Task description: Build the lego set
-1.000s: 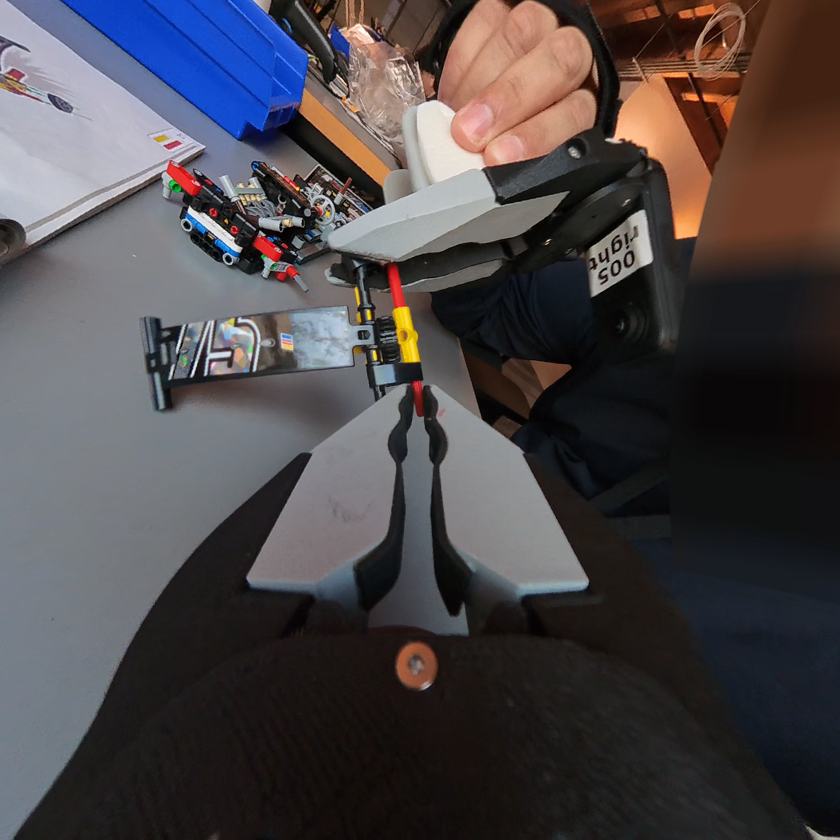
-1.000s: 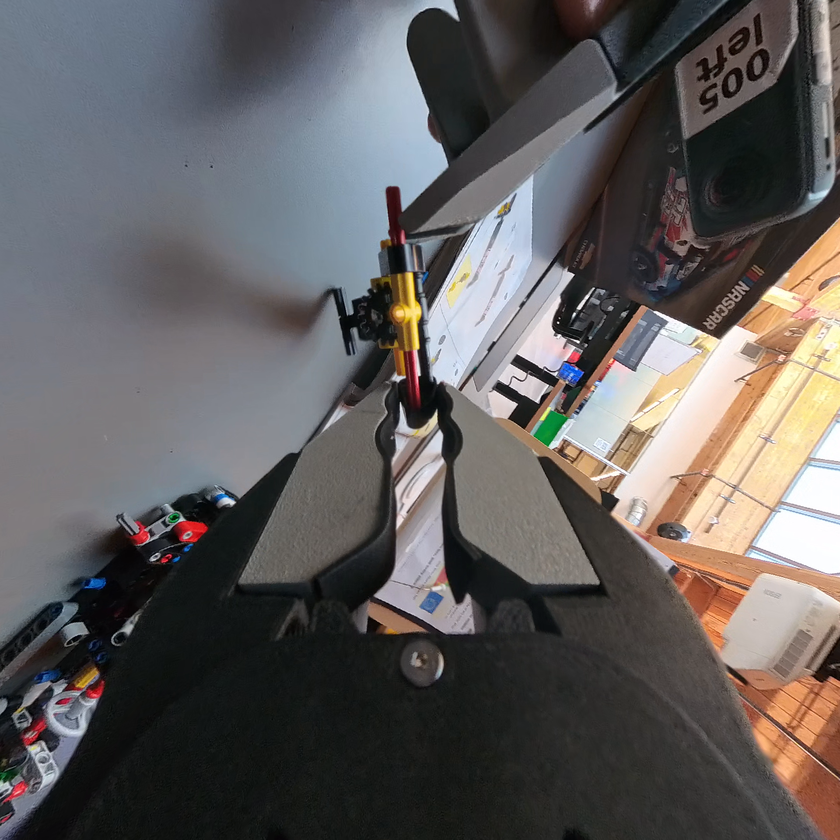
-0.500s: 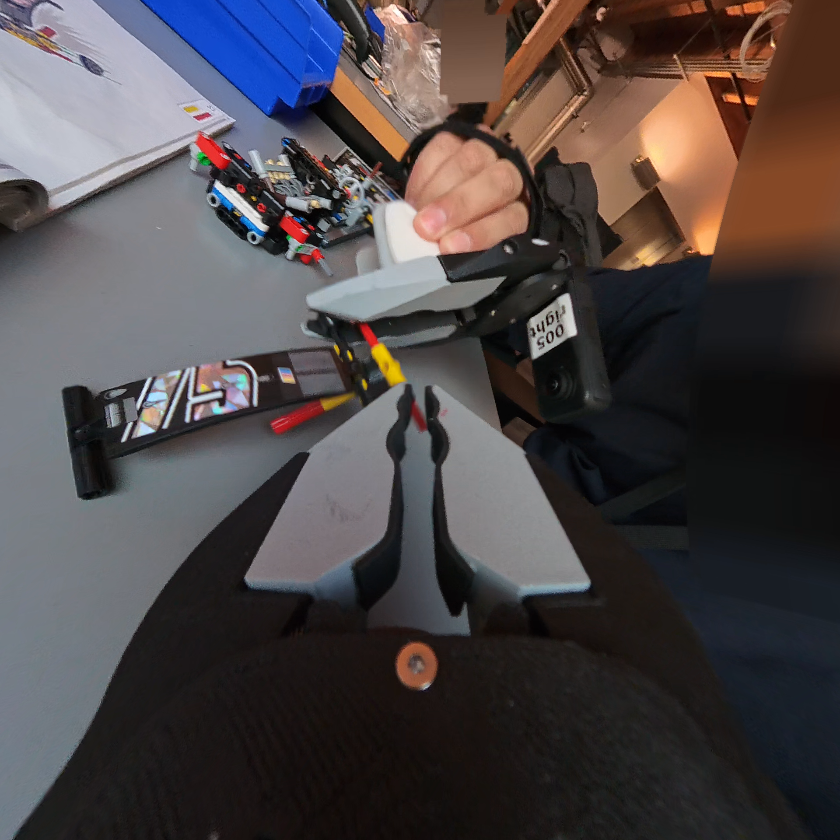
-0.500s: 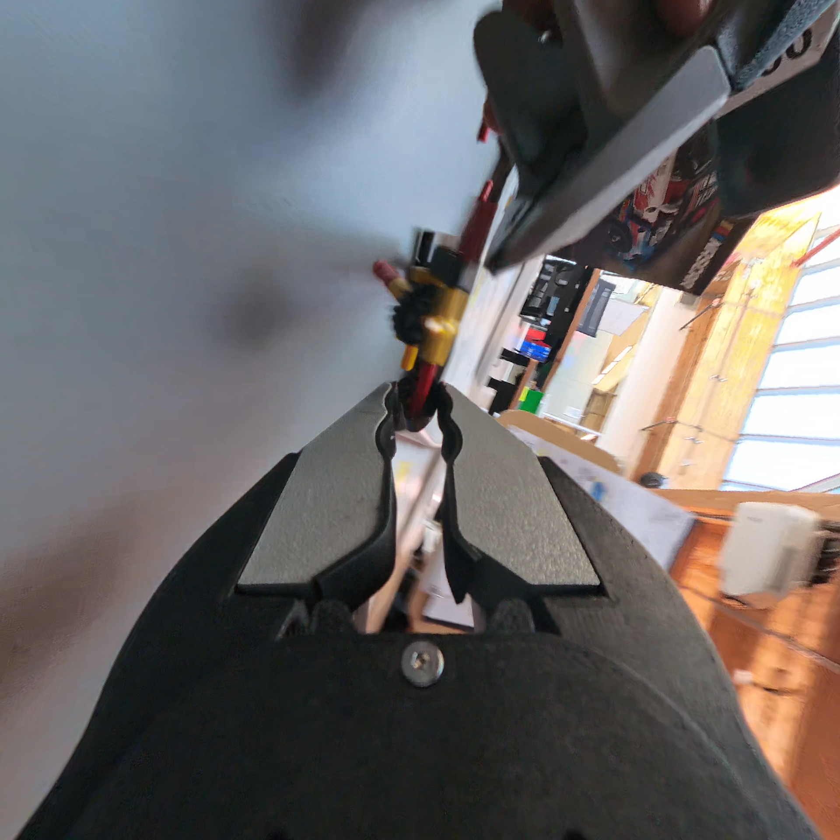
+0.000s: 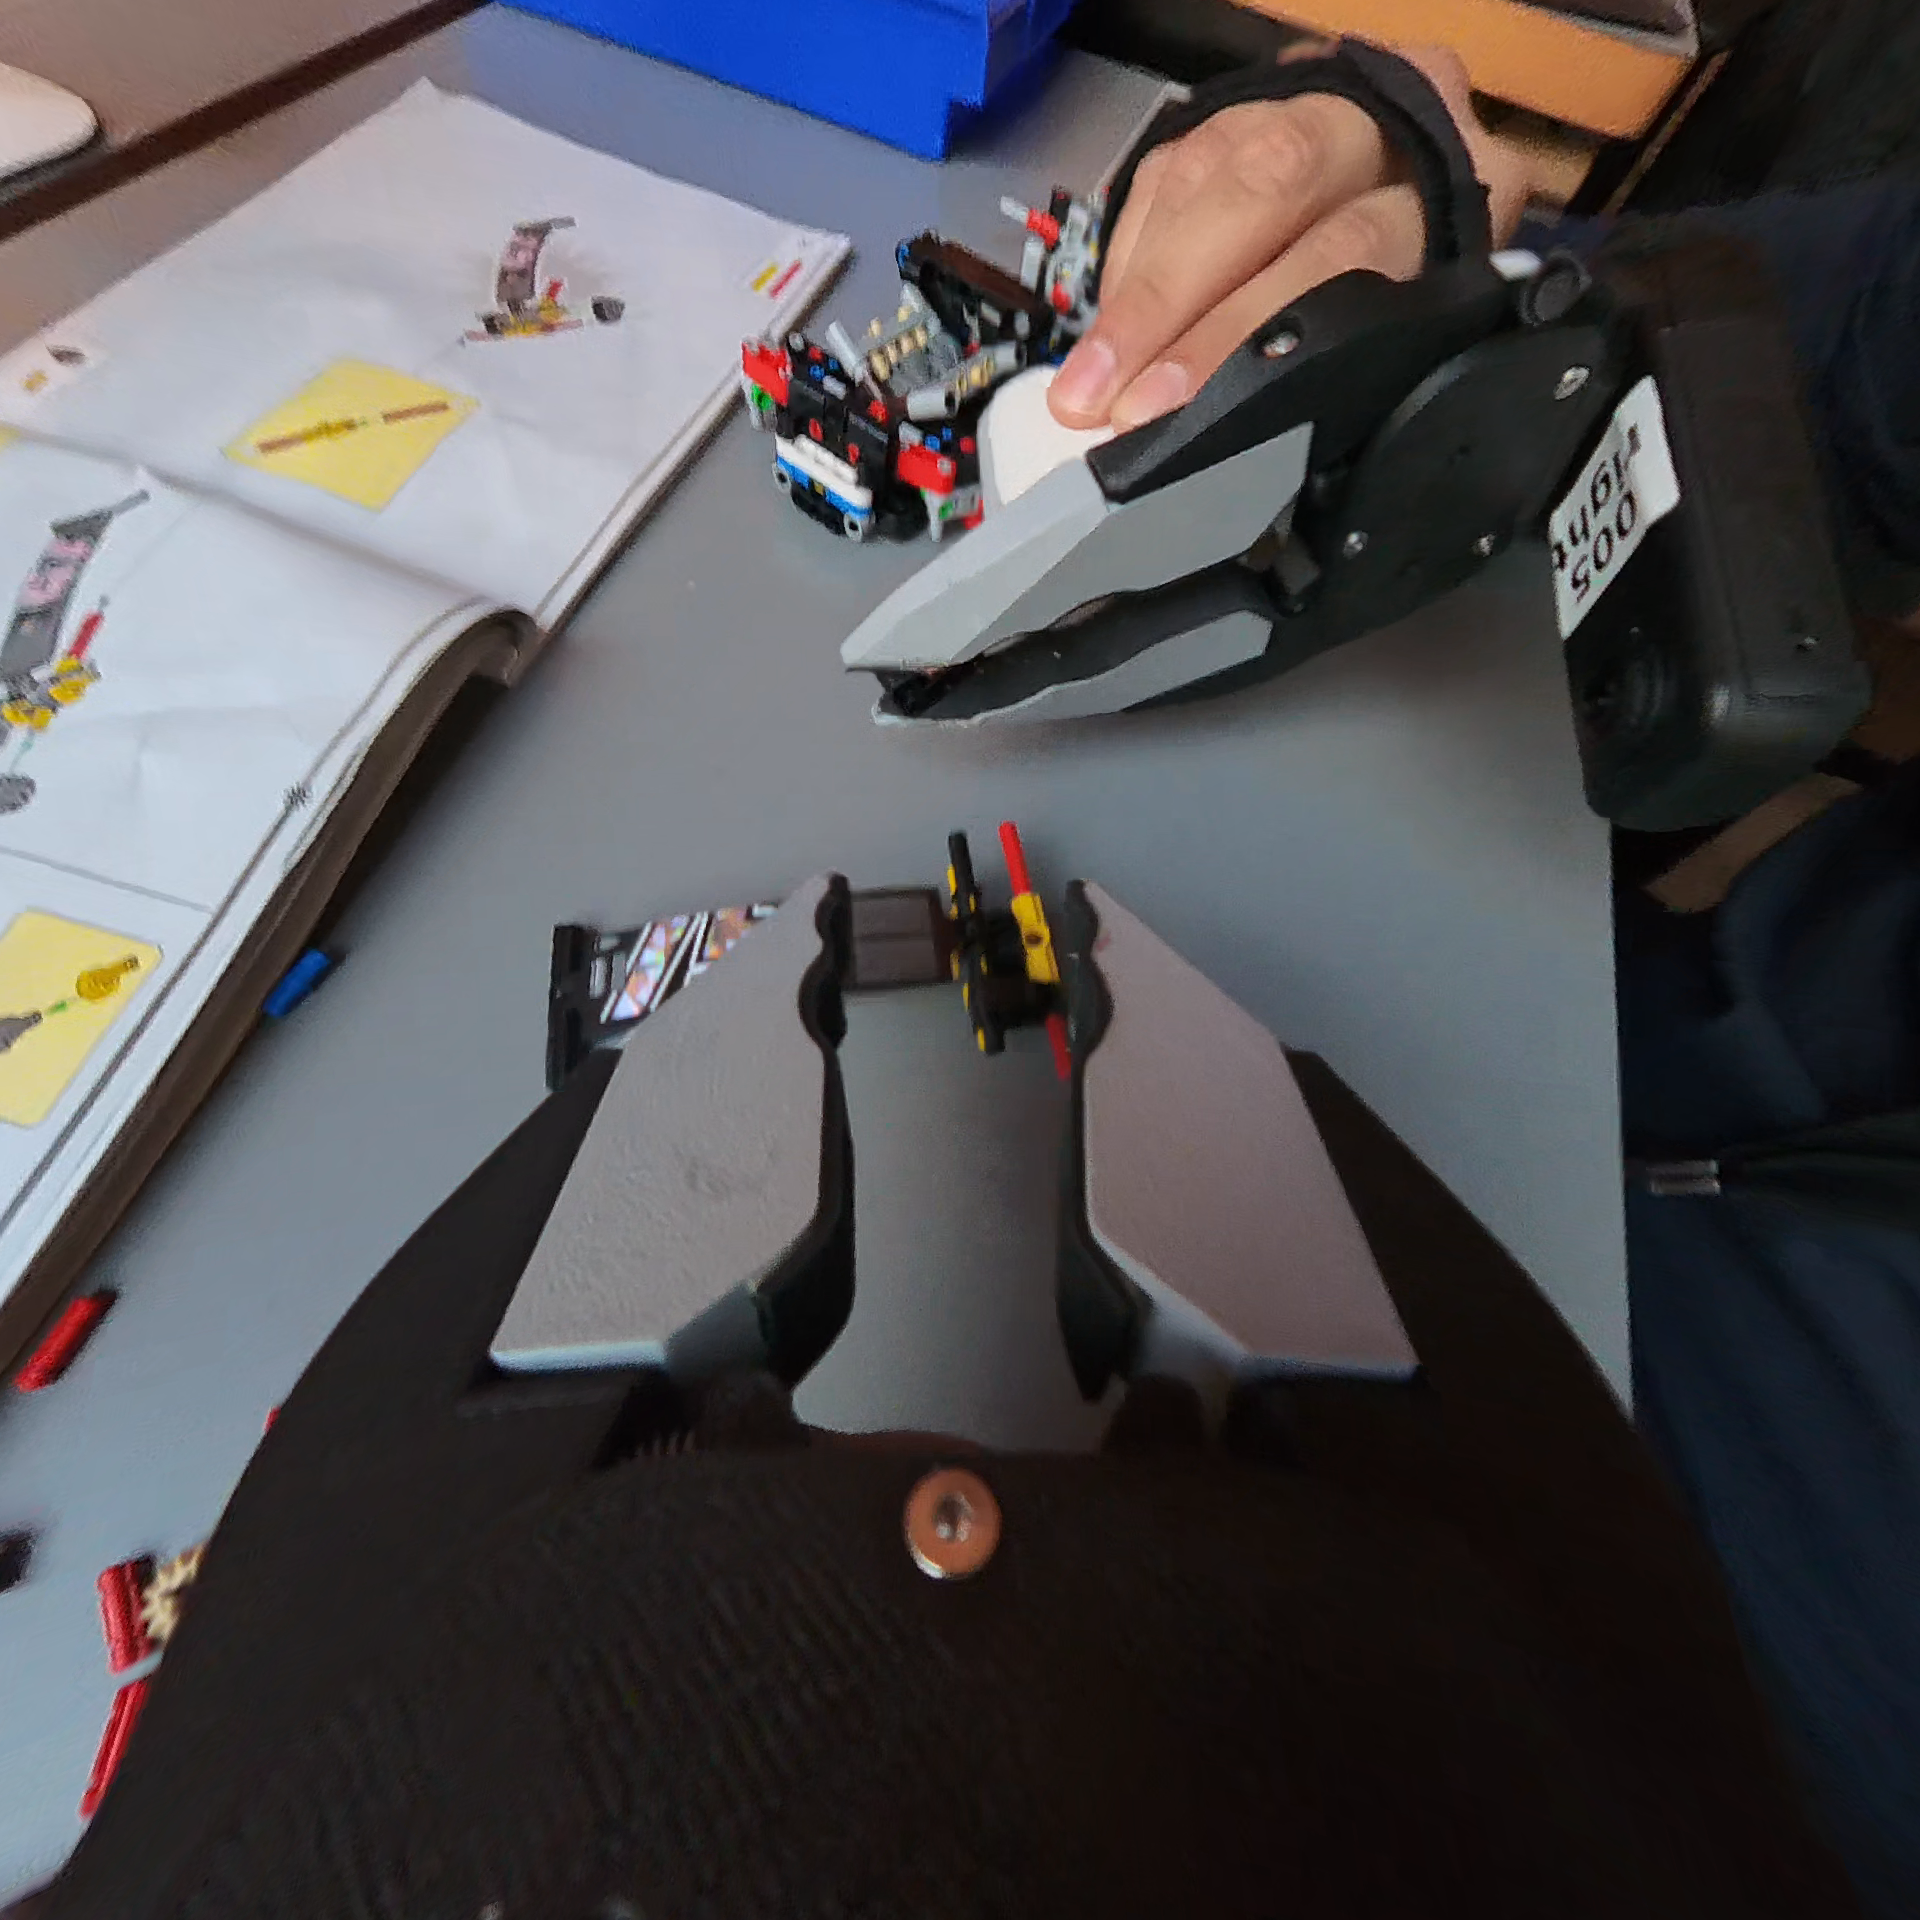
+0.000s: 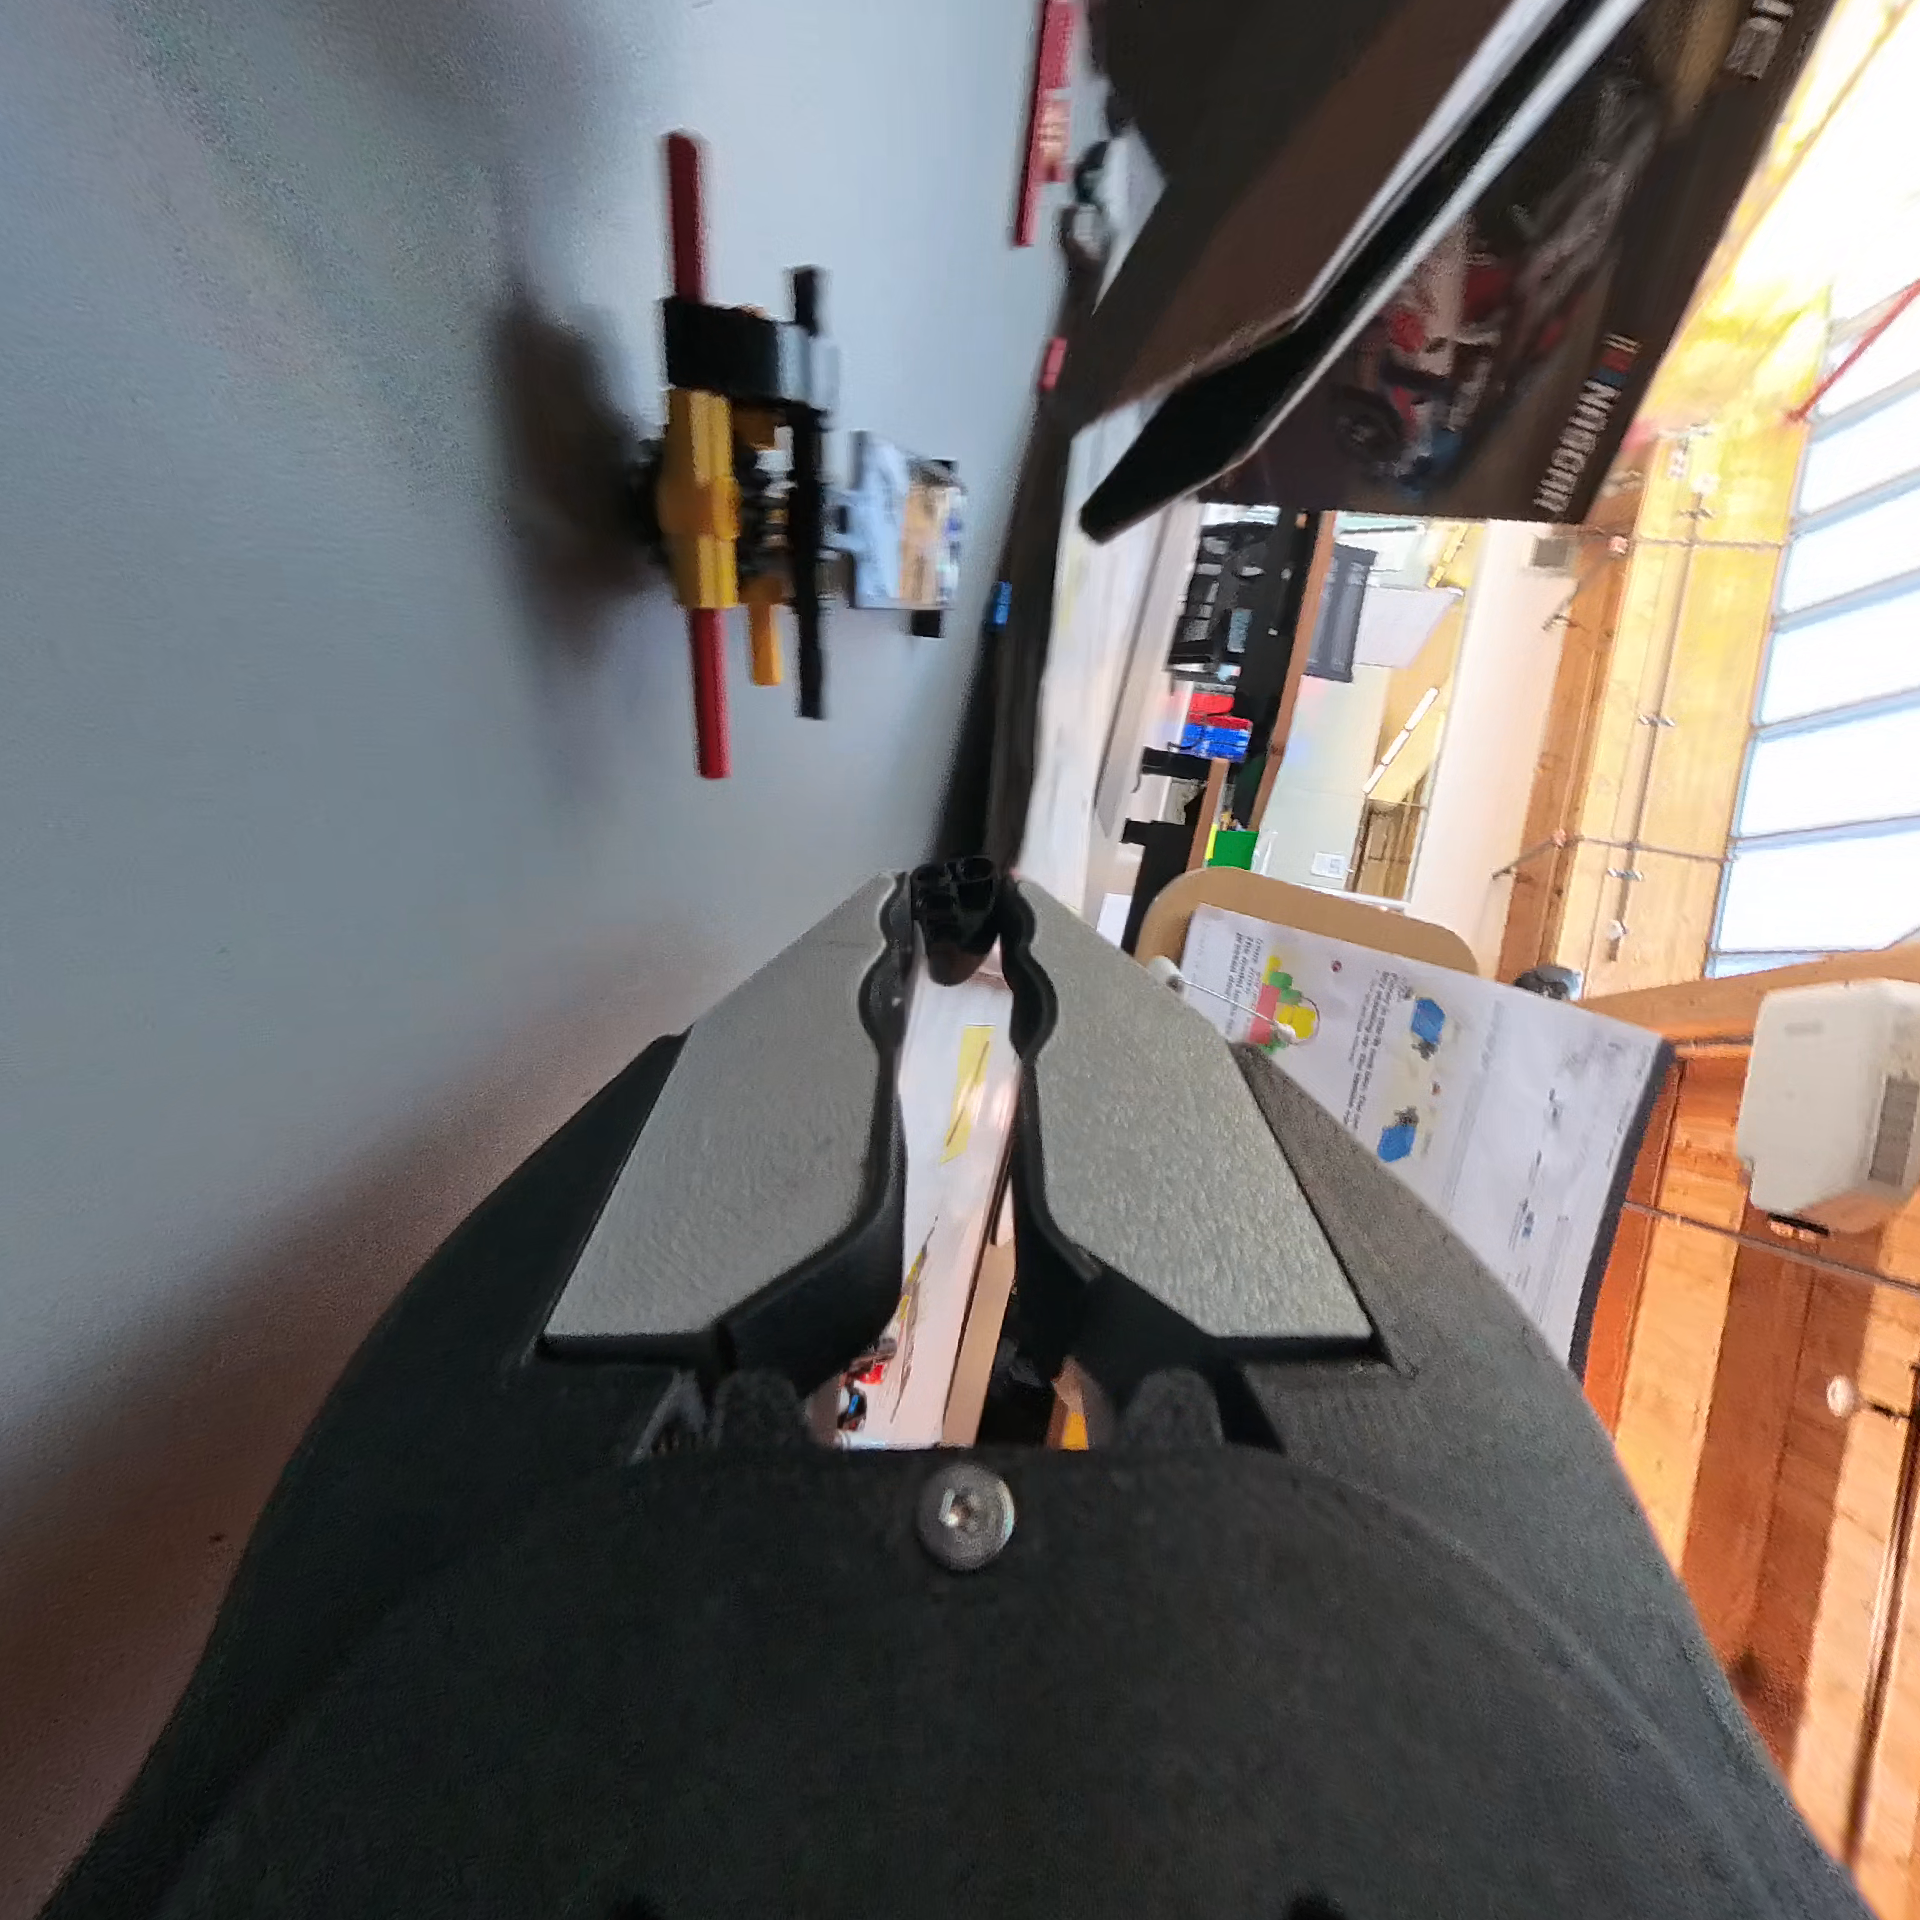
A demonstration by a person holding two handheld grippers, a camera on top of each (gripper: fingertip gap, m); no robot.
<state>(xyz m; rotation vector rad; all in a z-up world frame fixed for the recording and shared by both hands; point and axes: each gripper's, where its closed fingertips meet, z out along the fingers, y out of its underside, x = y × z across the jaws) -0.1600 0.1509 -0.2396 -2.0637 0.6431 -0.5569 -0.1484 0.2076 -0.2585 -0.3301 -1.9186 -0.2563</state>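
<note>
A: What writing do I see?
B: A white label on the right gripper (image 5: 894,686); a printed instruction booklet (image 5: 312,520) lies left.
A: And my grippers?
B: The left gripper (image 5: 951,961) stands open over the brick assembly (image 5: 1003,951), with its red axle and yellow connector, on the table (image 5: 1299,935). The right is clamped on a small black connector (image 6: 954,914).

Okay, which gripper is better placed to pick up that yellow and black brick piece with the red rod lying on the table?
Likely the left gripper: its fingers are open around the brick piece. The right gripper is farther off and already pinches a small black part.
</note>
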